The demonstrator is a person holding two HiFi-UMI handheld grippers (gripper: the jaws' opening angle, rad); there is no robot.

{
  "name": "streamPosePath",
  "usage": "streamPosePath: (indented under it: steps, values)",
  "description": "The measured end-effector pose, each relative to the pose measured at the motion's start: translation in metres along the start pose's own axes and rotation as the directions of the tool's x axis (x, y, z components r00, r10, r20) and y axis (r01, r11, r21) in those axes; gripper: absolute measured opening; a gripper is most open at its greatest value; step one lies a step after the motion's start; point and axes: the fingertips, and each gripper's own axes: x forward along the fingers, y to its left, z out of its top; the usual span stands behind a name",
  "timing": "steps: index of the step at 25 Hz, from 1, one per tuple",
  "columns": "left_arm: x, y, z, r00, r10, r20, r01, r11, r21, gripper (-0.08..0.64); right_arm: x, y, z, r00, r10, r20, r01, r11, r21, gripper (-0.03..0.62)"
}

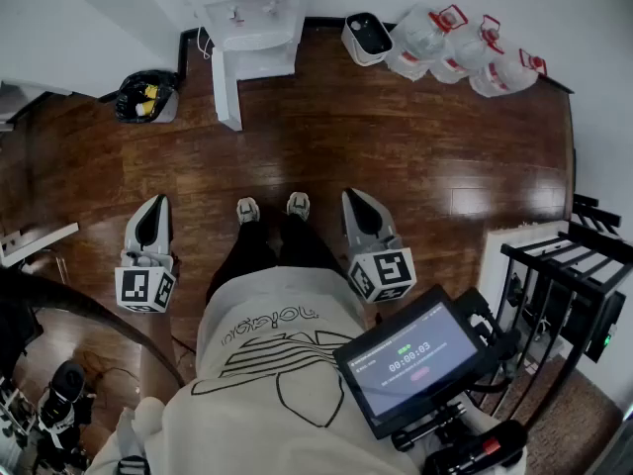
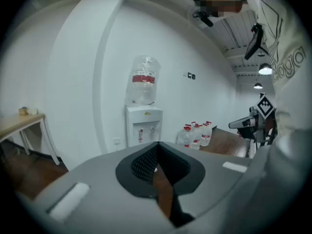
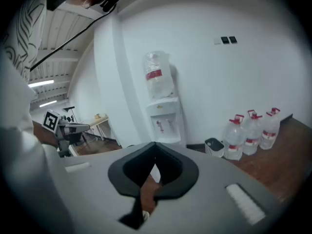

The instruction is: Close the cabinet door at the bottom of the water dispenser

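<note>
The white water dispenser (image 1: 247,23) stands against the far wall, with its bottom cabinet door (image 1: 226,87) swung out towards me on the left side. Both grippers are held low and well short of it, one on each side of my feet. My left gripper (image 1: 153,208) is shut with nothing in it, and so is my right gripper (image 1: 357,199). In the left gripper view the dispenser (image 2: 144,123) with its bottle shows above the closed left gripper (image 2: 157,145); its cabinet is hidden. The right gripper view shows the dispenser (image 3: 165,116) beyond the closed right gripper (image 3: 155,145).
Several water jugs (image 1: 465,52) and a small lined bin (image 1: 368,38) stand right of the dispenser. A bin with a black bag (image 1: 146,97) sits to its left. A black rack (image 1: 564,285) is at my right, a table (image 2: 19,121) at the left. A screen (image 1: 420,359) hangs at my chest.
</note>
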Motion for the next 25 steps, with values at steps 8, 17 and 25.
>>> streamPosePath:
  steps: [8,17,25]
  values:
    - [0.038,-0.012,0.001,0.998,-0.061,-0.011,0.061,0.996,0.066,0.018,0.006,-0.041,-0.054,0.98,0.091,-0.176,-0.099,0.994,-0.041,0.003]
    - [0.106,0.031,-0.128,0.976,-0.074,-0.203,0.057,0.995,-0.086,0.018,0.019,-0.095,-0.127,0.94,-0.137,-0.311,0.194,0.968,0.159,0.003]
    - [0.218,-0.001,-0.194,0.967,-0.159,-0.2,0.117,0.971,-0.209,0.018,0.156,-0.053,-0.176,0.913,0.008,-0.408,0.073,0.981,0.182,0.005]
